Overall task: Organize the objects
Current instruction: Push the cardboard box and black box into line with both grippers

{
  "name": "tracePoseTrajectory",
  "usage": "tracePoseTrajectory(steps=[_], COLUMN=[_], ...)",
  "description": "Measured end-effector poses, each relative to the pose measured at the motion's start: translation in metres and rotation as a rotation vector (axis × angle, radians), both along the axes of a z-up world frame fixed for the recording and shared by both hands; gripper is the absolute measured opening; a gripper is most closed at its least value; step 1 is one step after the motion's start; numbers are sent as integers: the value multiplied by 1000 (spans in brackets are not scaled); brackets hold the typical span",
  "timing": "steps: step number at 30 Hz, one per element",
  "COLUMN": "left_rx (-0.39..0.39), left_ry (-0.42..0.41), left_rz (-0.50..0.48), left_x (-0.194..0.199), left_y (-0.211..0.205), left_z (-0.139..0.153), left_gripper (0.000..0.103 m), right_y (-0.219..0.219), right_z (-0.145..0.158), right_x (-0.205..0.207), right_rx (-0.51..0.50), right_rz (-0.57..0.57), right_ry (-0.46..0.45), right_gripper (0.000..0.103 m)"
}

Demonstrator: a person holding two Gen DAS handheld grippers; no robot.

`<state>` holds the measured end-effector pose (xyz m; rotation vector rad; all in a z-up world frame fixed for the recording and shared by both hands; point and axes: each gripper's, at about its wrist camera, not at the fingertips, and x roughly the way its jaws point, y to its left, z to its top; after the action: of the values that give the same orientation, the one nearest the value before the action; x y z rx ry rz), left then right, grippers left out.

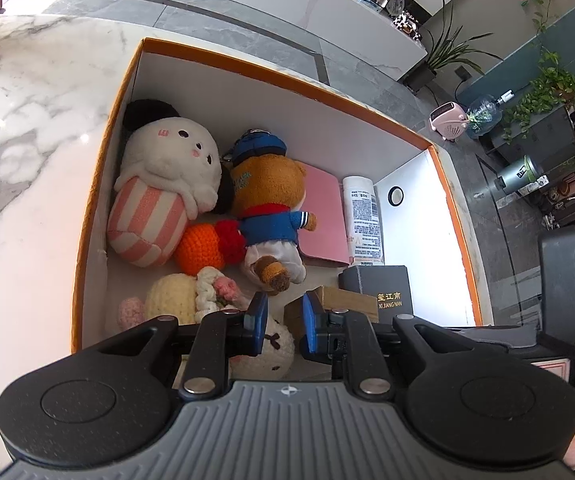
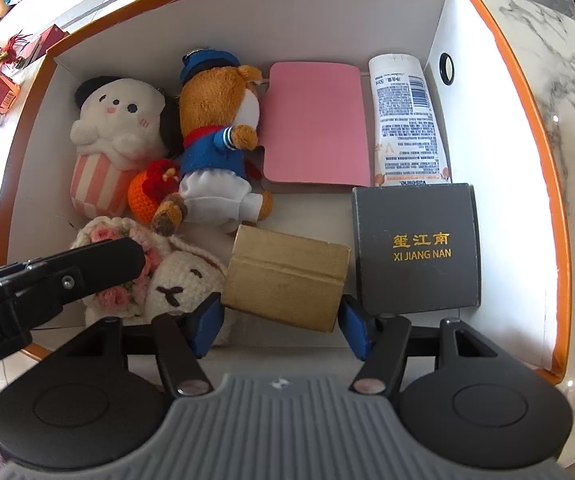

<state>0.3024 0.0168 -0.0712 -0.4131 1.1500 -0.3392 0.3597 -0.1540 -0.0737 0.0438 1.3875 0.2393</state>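
An orange-rimmed white box (image 1: 247, 62) (image 2: 507, 60) holds a panda plush (image 1: 171, 160) (image 2: 115, 120), a bear in blue (image 1: 271, 200) (image 2: 215, 136), an orange crochet toy (image 1: 199, 246) (image 2: 143, 196), crochet bunnies (image 1: 191, 300) (image 2: 175, 276), a pink case (image 1: 323, 216) (image 2: 315, 124), a lotion tube (image 1: 363, 216) (image 2: 407, 120), a dark box (image 1: 383, 292) (image 2: 415, 244) and a wooden block (image 1: 343, 304) (image 2: 287, 280). My right gripper (image 2: 283, 320) is open, its blue pads on either side of the block's near end. My left gripper (image 1: 283, 316) is open and empty above the box's near side.
The box stands on a white marble table (image 1: 27, 160) (image 2: 567, 80). The left gripper's black finger (image 2: 87, 264) shows in the right wrist view over the bunnies. Beyond the table are floor, plants (image 1: 547, 92) and a pink heater (image 1: 447, 120).
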Motion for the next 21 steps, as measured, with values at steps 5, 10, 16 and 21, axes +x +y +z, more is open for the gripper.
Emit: tracePoseTrajectory(steps=[5, 10, 16, 21], left_rx=[4, -2, -10, -17], left_ry=[3, 13, 21, 23], left_rz=[-1, 2, -2, 2], left_x=[-1, 2, 6, 8], left_y=[1, 1, 2, 3], left_z=[-1, -6, -10, -12], left_gripper=[22, 22, 22, 22], right_y=[-7, -13, -17, -14], right_z=[17, 25, 4, 3], right_x=[5, 22, 44, 61], right_rx=[33, 47, 42, 16], right_rz=[8, -6, -29, -56], right_ry=[34, 98, 226, 201], right_gripper=[63, 63, 63, 63])
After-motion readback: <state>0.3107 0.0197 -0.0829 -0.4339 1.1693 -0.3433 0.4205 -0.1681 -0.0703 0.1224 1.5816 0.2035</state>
